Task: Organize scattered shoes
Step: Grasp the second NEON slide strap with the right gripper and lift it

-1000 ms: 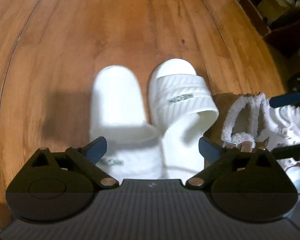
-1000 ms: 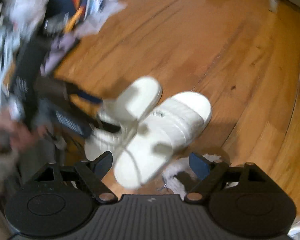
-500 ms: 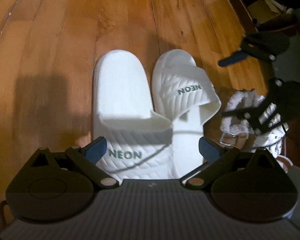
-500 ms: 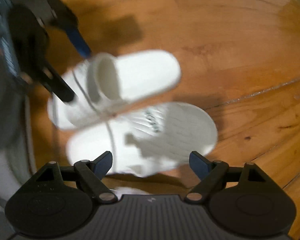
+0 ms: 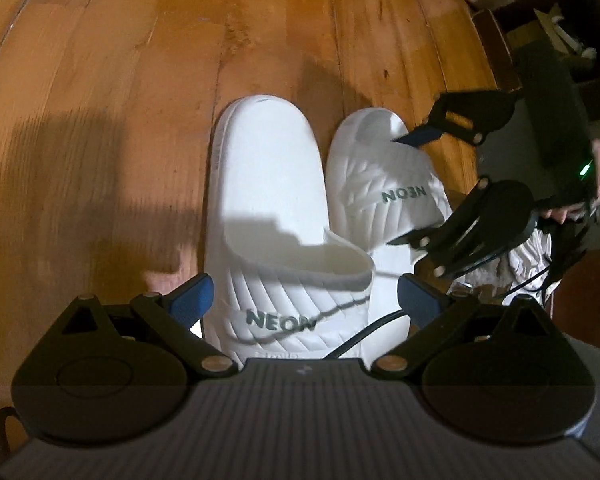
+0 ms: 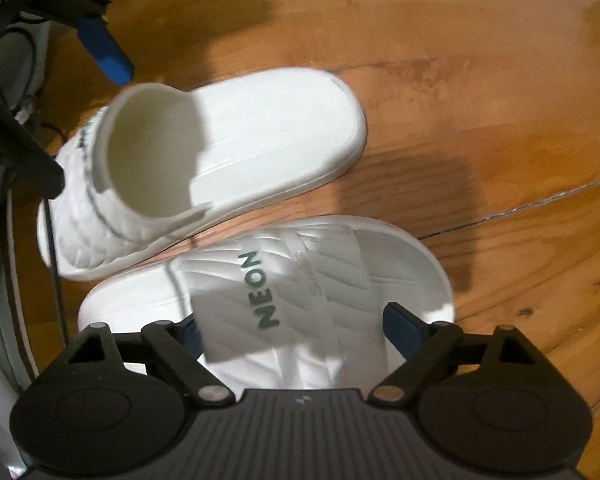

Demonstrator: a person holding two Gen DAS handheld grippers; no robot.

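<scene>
Two white NEON slides lie side by side on the wood floor. In the left wrist view the left slide (image 5: 264, 208) lies heel-first between my open left gripper's (image 5: 306, 300) fingers, strap nearest me. The right slide (image 5: 384, 184) lies beside it, toe pointing the opposite way. My right gripper (image 5: 404, 190) comes in from the right, open, its fingers straddling that slide. In the right wrist view my right gripper (image 6: 292, 326) is open around the near slide's (image 6: 300, 280) strap. The other slide (image 6: 228, 140) lies beyond it. The left gripper's blue fingertip (image 6: 106, 54) shows at upper left.
A fluffy white slipper (image 5: 528, 252) lies at the right behind the right gripper, mostly hidden. Dark furniture and boxes (image 5: 540, 20) stand at the upper right. Bare wood floor (image 5: 140, 80) stretches ahead and to the left.
The right gripper has swung in from the right and come down over the right slide. The left gripper has moved closer to the left slide. Both slides stay on the floor.
</scene>
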